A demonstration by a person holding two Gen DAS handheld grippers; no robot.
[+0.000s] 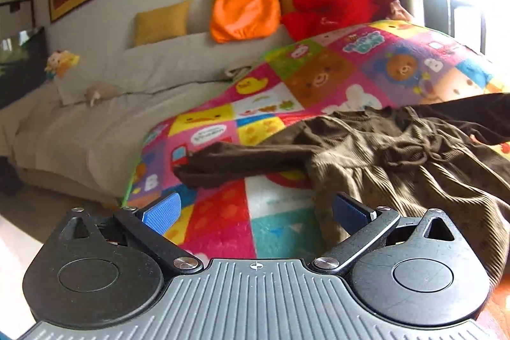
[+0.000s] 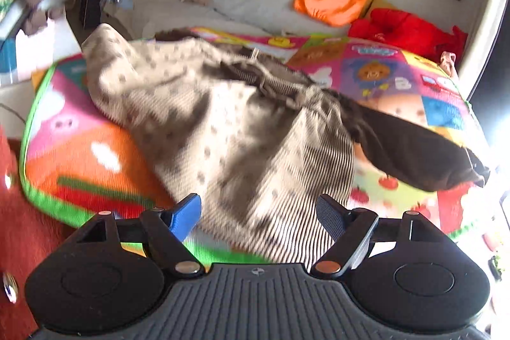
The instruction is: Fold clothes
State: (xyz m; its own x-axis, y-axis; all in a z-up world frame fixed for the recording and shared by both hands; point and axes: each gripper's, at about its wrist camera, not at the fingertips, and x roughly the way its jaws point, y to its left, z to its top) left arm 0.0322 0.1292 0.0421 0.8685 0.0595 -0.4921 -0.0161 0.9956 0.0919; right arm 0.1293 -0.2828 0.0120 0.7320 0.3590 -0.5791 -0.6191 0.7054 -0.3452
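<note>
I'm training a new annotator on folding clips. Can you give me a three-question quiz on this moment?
1. True or false: the left tongs stand open, holding nothing.
2. What does the brown dress lie on? A) bare sofa B) cartoon play mat C) floor
3. What colour is the plush beside the orange pumpkin cushion?

Key: 1 true. 2 B, the play mat. 3 red.

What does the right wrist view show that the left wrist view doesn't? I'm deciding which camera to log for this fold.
Right wrist only: the left gripper at upper left, the red floor, and the dress skirt spread toward the camera.
Left wrist only: the dress's left sleeve laid flat on the mat.
Both: the dress on the mat, orange cushion, red plush, sofa, and each camera's own open gripper, empty.
</note>
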